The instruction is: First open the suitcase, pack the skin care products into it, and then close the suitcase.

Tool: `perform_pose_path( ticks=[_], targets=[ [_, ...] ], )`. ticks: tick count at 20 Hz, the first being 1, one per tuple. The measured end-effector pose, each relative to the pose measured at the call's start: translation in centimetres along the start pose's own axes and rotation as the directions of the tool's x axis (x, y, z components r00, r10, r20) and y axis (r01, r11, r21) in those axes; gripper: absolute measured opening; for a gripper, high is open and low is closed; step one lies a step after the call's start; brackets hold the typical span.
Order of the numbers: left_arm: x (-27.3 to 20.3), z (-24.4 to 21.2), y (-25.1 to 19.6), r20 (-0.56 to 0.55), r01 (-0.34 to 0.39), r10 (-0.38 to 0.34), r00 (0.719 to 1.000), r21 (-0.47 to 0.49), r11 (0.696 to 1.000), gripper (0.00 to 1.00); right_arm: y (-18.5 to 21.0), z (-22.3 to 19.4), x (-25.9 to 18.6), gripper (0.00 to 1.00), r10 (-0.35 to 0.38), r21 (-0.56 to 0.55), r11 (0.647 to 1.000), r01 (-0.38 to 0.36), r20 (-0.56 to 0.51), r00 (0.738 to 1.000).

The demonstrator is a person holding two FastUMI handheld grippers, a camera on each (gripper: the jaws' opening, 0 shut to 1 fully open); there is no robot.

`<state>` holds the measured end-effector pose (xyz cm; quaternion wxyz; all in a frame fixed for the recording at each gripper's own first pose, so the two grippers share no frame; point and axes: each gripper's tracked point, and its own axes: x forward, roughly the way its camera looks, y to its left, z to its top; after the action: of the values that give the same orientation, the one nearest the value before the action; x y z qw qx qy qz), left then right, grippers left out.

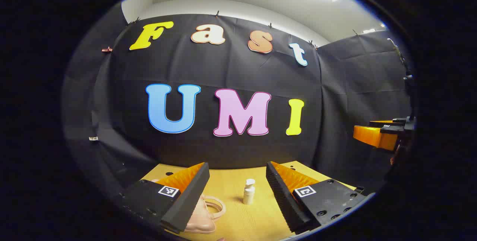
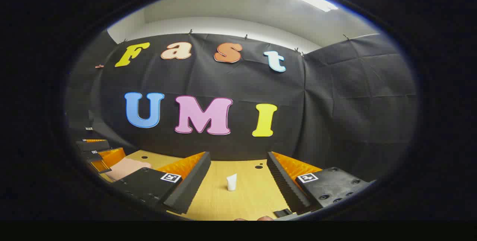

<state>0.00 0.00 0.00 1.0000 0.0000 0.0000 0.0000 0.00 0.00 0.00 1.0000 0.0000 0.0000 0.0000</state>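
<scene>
In the left gripper view, the left gripper (image 1: 237,192) hovered above a light wooden table (image 1: 257,218) with its fingers spread wide and nothing between them. A small white pump bottle (image 1: 249,192) stood upright on the table, seen through the gap between the fingers but farther off and apart from both. Near the left finger lay a pale pink suitcase (image 1: 201,216) with a looped handle, partly hidden behind that finger; whether its lid was up or down could not be told. At the far right of this view the right gripper (image 1: 380,135) showed, held higher up, well apart from the bottle.

In the right gripper view, the right gripper (image 2: 238,181) was likewise released, fingers parted and empty. A small white tube (image 2: 231,182) stood upright on its cap on the table (image 2: 246,203), between the fingers in the view but beyond them. At the left edge the pink suitcase (image 2: 125,168) rested on the table, with the left gripper (image 2: 98,155) just beside it.

Each gripper carried small square black-and-white marker tags on its finger mounts; no brand name or label on the bottle or tube was readable.
</scene>
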Motion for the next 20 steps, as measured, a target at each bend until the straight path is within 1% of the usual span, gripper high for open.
perform_pose_path(
  ticks=[3,4,15,18,20],
  targets=[
    [0.3,0.0,-0.2,-0.001,0.002,-0.002,1.000,0.028,1.000,0.97,-0.1,0.2,0.2,0.96,-0.004,0.006,1.000,0.004,0.008,1.000],
    [0.4,0.0,-0.2,-0.004,0.001,-0.001,1.000,0.030,1.000,0.96,0.4,0.4,0.1,0.96,0.002,0.011,1.000,-0.003,0.011,1.000],
    [0.6,-0.7,-0.5,-0.030,-0.005,0.006,1.000,0.022,1.000,0.97,-0.2,0.2,1.2,0.96,0.002,0.025,1.000,-0.002,0.003,1.000],
    [0.8,-1.5,-0.7,-0.041,-0.002,0.004,0.999,0.038,0.999,0.97,-0.4,-0.3,1.4,0.96,0.000,0.026,1.000,0.000,-0.004,1.000],
    [1.2,-3.0,-1.1,-0.066,0.014,-0.012,0.998,0.037,0.999,0.97,-0.4,-0.7,1.4,0.96,-0.001,0.035,0.999,0.001,-0.017,1.000]
  ],
)
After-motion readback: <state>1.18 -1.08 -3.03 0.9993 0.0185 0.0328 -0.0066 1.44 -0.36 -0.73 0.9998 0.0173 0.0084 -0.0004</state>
